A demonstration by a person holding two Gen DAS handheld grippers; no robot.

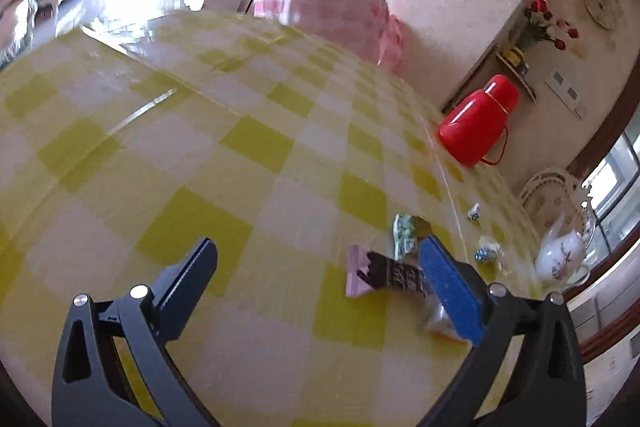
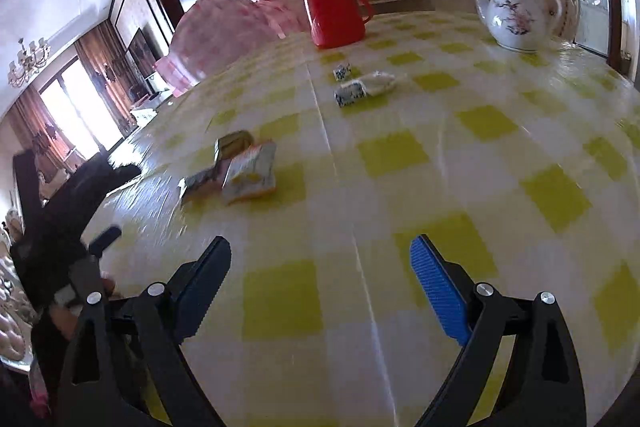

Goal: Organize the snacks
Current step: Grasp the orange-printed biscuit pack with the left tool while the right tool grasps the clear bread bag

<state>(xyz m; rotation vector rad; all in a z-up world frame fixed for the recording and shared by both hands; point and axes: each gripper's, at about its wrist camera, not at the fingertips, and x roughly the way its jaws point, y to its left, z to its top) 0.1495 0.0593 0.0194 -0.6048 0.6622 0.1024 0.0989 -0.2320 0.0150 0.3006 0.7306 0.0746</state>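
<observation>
A: How do the left tongs (image 1: 316, 291) stand?
B: Spread wide over the yellow-checked counter (image 1: 240, 147), nothing between the pads. A dark snack bar (image 1: 384, 277) lies just beside the blue pad, a green packet (image 1: 405, 233) just beyond it.

A: And the right tongs (image 2: 320, 287)?
B: Fully apart as well, empty, above bare cloth.

A: Where are the snacks from that side?
B: An orange packet (image 2: 252, 173) and two smaller ones lie together at mid-left. Two blue-and-white wrapped sweets (image 2: 360, 89) sit farther off, near the red flask (image 2: 334, 5). The white teapot (image 2: 516, 15) stands far right.

A: Anything behind?
B: A pink mesh cover (image 2: 224, 35), far left.
</observation>
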